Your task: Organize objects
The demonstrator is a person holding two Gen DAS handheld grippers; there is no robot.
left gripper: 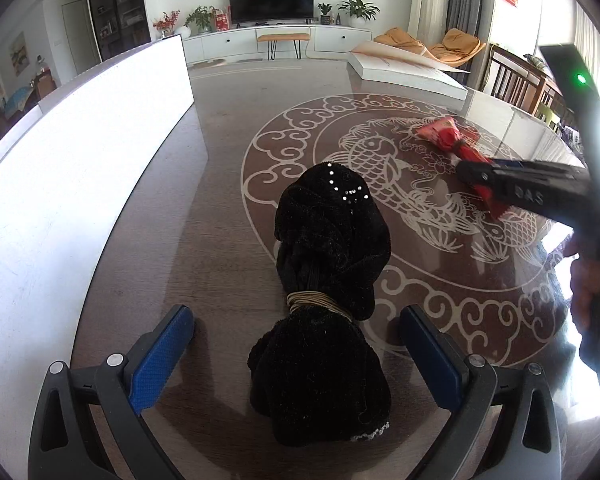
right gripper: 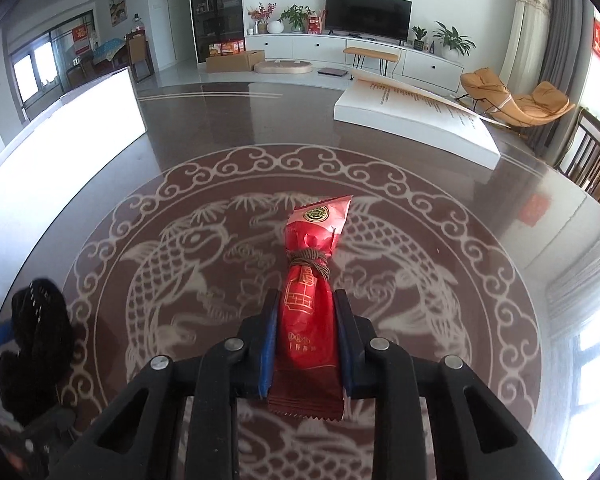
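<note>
Fingers of our left gripper stand apart astride the black bundle, its long axis running straight ahead; our right gripper clamps the red packet.

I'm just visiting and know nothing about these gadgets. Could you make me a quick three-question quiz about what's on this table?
1. True or false: the right tool is shut on the red packet.
2. What lies between the open fingers of the left tool: A) a book, B) the black cloth bundle, C) a cup?
3. What is wound around the middle of both bundles?

Key: 1. True. 2. B. 3. Cord: tan on the black bundle, brownish on the red packet.
</note>
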